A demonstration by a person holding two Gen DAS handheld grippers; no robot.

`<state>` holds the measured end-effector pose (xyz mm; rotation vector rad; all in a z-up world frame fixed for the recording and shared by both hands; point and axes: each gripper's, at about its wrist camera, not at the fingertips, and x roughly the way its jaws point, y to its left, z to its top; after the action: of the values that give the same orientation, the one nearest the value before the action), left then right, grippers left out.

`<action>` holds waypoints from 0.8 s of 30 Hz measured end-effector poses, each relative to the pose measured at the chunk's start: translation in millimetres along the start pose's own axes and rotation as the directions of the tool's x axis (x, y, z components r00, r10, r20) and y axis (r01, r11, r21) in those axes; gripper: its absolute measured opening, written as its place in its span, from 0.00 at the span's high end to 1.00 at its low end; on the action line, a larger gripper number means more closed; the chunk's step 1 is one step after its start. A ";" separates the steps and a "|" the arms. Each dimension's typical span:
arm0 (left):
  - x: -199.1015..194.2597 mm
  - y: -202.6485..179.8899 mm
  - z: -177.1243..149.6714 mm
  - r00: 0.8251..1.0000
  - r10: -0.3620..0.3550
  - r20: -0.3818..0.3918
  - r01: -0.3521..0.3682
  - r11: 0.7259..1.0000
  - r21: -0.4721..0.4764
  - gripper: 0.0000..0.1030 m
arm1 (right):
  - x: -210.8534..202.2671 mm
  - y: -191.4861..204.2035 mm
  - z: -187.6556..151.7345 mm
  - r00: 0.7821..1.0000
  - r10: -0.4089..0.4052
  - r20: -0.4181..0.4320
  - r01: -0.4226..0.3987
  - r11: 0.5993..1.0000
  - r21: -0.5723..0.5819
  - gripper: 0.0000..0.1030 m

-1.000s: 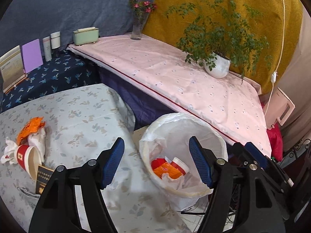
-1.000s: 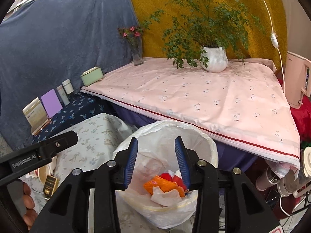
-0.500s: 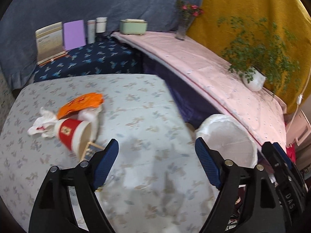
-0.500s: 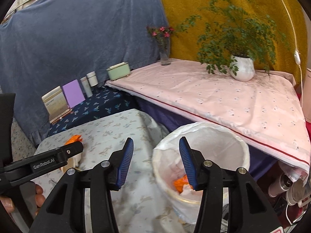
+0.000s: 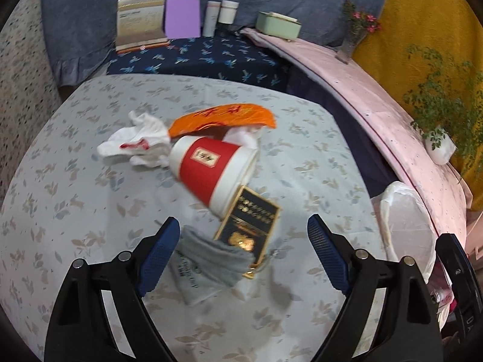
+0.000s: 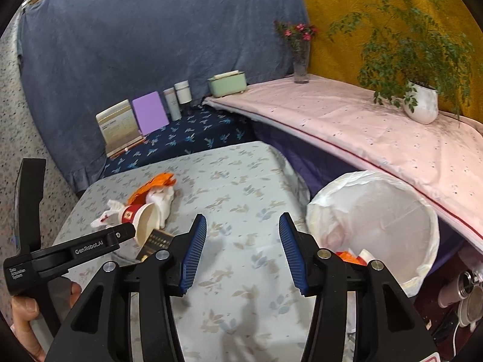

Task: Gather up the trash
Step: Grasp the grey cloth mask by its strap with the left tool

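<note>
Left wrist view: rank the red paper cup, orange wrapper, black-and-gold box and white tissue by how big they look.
1. Red paper cup
2. Orange wrapper
3. White tissue and black-and-gold box look alike; the box is nearer the camera and partly tucked under the cup, so unranked.

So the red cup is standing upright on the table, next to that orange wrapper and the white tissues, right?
Not quite. The left wrist view shows the red cup lying on its side, not upright. It is indeed next to the orange wrapper and white tissues on the table.
</note>
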<state>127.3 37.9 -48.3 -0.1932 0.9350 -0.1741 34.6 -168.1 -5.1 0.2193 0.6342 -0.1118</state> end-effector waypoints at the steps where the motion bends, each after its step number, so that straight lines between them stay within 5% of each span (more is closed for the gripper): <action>1: 1.9 5.3 -0.7 1.000 0.006 -0.005 -0.006 1.000 -0.011 0.19 | 2.1 3.6 -1.5 1.000 0.005 -0.006 -0.005 1.000 -0.004 0.52; 7: 19.2 39.4 -9.5 0.998 0.035 -0.060 -0.040 0.996 -0.081 0.16 | 16.8 26.4 -11.2 0.998 0.035 -0.046 -0.036 0.999 -0.023 0.52; 12: 37.9 56.4 -15.9 0.992 -0.028 -0.126 0.010 0.990 -0.143 0.18 | 27.1 39.1 -19.4 0.996 0.053 -0.073 -0.055 0.998 -0.022 0.52; 18: 53.1 66.2 -23.9 0.976 -0.123 -0.178 0.089 0.978 -0.189 0.57 | 40.3 51.5 -29.8 0.991 0.067 -0.119 -0.072 0.997 -0.037 0.52; 20: 51.1 69.0 -25.1 0.977 -0.135 -0.167 0.103 0.977 -0.189 0.78 | 44.9 56.1 -32.8 0.989 0.072 -0.133 -0.078 0.996 -0.044 0.52; 24: 43.4 78.4 -23.9 0.979 -0.140 -0.150 0.110 0.975 -0.194 0.89 | 54.5 65.4 -37.7 0.984 0.084 -0.157 -0.093 0.994 -0.049 0.52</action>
<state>138.2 101.7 -114.7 -0.4152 1.1033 -0.2227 67.7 -97.7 -56.2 0.2025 0.7803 0.0090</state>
